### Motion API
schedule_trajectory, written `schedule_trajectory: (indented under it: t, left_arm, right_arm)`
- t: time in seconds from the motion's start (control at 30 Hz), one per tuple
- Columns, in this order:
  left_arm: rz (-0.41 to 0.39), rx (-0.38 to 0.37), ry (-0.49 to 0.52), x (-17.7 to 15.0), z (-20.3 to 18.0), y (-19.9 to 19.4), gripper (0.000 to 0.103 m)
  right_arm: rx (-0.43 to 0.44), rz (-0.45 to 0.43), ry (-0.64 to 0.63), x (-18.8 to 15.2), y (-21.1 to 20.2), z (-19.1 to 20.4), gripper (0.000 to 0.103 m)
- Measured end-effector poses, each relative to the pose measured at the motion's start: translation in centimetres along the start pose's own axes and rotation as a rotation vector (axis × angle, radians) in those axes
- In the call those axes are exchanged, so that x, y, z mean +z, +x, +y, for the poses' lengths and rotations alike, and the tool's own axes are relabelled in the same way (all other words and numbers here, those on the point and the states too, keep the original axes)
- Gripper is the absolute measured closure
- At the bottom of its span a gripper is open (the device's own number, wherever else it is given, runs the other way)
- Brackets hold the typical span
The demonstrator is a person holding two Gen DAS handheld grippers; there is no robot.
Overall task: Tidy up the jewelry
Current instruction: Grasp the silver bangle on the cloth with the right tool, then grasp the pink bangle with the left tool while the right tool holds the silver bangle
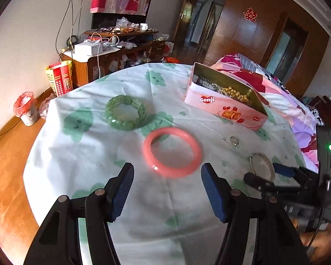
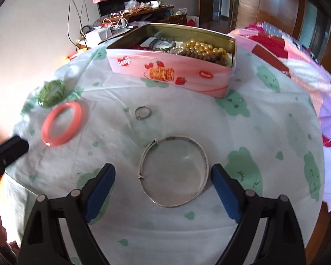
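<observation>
A pink bangle lies on the white and green cloth, just ahead of my open, empty left gripper. A green bead bracelet lies beyond it to the left. My right gripper is open and empty, its fingertips on either side of a silver bangle that lies flat on the cloth. A small ring lies further ahead. An open pink tin at the back holds gold and grey bead strings. The right gripper also shows in the left wrist view.
The cloth-covered table drops off to a wooden floor on the left. A bed with a pink quilt lies to the right. A cluttered wooden cabinet and a small bin stand beyond the table.
</observation>
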State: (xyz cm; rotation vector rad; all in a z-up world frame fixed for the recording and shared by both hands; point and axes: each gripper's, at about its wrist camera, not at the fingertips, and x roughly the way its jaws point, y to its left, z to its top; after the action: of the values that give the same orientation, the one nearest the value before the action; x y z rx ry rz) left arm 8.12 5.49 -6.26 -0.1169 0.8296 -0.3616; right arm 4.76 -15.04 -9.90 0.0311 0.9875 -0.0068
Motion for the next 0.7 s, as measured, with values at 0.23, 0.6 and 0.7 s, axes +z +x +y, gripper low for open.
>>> schedule_trajectory:
  t: [0.23, 0.6, 0.7]
  left_arm:
    - [0.076, -0.053, -0.055, 0.6, -0.3, 3.1, 0.039]
    - [0.069, -0.026, -0.048, 1.4, -0.9, 3.5, 0.039]
    - [0.078, -0.038, -0.050, 1.5, -0.7, 3.9, 0.039]
  right_arm:
    - [-0.014, -0.010, -0.033, -0.4, -0.8, -0.2, 0.036]
    - [0.100, -0.094, 0.111, -0.8, -3.1, -2.7, 0.036]
    - [0.097, -0.111, 0.102, -0.6, -3.7, -2.7, 0.036]
